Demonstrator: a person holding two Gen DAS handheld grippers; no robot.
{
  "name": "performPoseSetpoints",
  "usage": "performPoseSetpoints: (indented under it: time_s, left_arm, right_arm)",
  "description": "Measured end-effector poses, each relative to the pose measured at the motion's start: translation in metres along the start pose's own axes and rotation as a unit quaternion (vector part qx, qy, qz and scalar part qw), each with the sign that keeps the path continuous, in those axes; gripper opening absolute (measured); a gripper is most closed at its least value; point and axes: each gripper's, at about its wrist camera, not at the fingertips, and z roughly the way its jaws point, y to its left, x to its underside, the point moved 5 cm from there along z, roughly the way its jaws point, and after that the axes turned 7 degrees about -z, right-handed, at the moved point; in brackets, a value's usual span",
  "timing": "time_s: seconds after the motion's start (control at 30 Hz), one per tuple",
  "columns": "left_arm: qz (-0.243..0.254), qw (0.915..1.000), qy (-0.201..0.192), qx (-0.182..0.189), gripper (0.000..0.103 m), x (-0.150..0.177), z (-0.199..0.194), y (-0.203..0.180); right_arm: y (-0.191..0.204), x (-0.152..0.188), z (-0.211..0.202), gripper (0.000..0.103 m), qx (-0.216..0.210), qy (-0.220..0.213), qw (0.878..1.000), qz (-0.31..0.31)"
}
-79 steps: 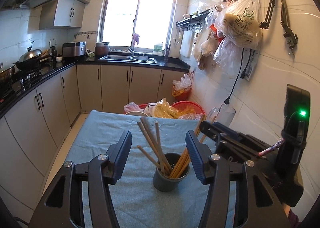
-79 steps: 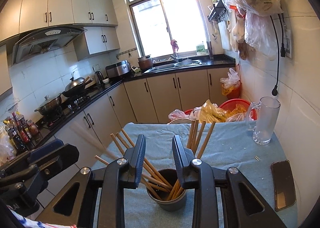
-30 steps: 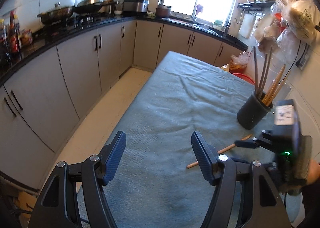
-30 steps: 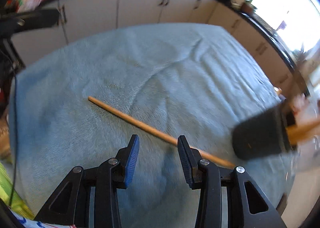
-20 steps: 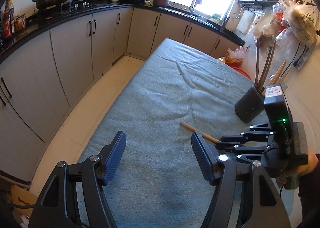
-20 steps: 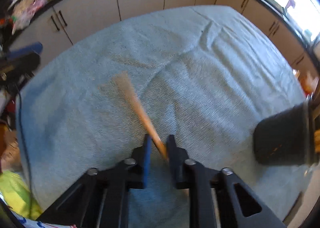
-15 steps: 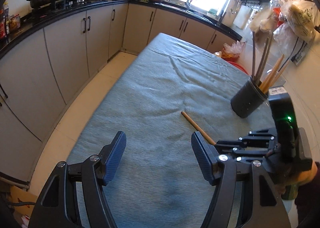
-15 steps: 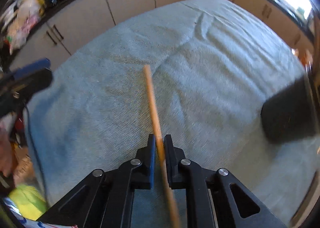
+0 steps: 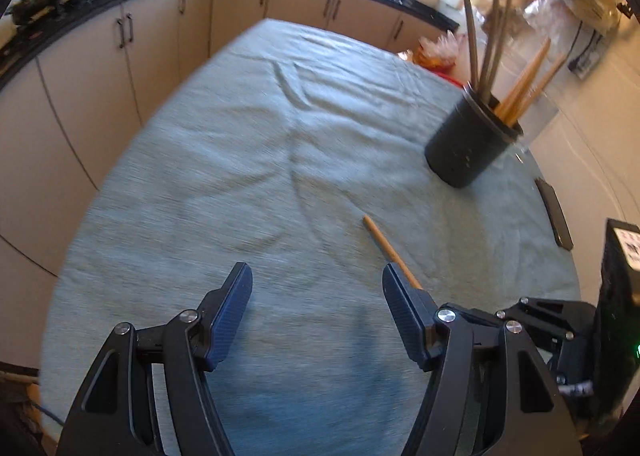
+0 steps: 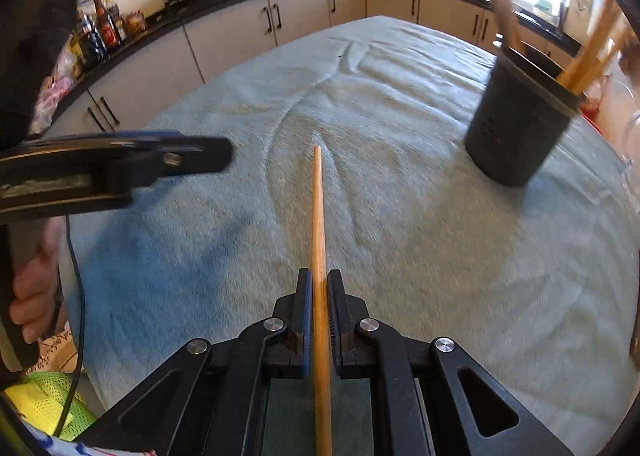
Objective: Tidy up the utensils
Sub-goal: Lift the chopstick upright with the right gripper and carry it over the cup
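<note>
**One chopstick clamped, holder already crowded**

Kitchen cabinets and a dark countertop ring a table covered in a pale blue-green textured cloth (image 10: pixel 400 256). Over that cloth the right gripper (image 10: pixel 319 296) is clenched on a long light wooden chopstick (image 10: pixel 318 216), which runs straight forward between the pads with its tip pointing out across the table. The left gripper (image 9: pixel 316 296) hangs released, jaws wide apart and holding nothing, just beside the right one.

The grip looks narrow and sits well back along the stick, so a quick swing could let it pivot or slip out. Its long free end could also strike the dark cylindrical perforated utensil holder (image 10: pixel 516 124) on the way in and tip it, or catch on the sticks already leaning there.

That holder stands upright near the far right of the table and contains a loose bunch of wooden chopsticks (image 9: pixel 520 88), some darker, some pale, fanned outward above the rim. A clear glass vessel sits just behind it; its contents cannot be made out.
</note>
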Motion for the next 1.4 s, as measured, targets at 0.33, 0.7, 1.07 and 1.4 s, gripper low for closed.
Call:
performPoseSetpoints:
  time_s: [0.33,0.7,1.07,1.4]
  left_arm:
    - [-0.01,0.9975,0.046,0.052,0.066,0.007,0.029,-0.028]
    - [-0.032,0.9894,0.091,0.108,0.013,0.009,0.047,-0.046]
    - [-0.043,0.9862,0.079,0.139,0.01,0.007,0.024,-0.056]
    - [0.029,0.9871,0.01,0.157,0.007,-0.012,-0.039,-0.101]
  right_arm:
    - [-0.002,0.014,-0.016,0.008,-0.017,-0.042,0.999,0.029]
    - [0.007,0.028,-0.029,0.008,-0.038,-0.07,0.996,0.036]
    - [0.006,0.03,-0.034,0.009,-0.048,-0.08,0.994,0.048]
    - [0.001,0.019,-0.068,0.008,-0.036,-0.113,0.992,0.05]
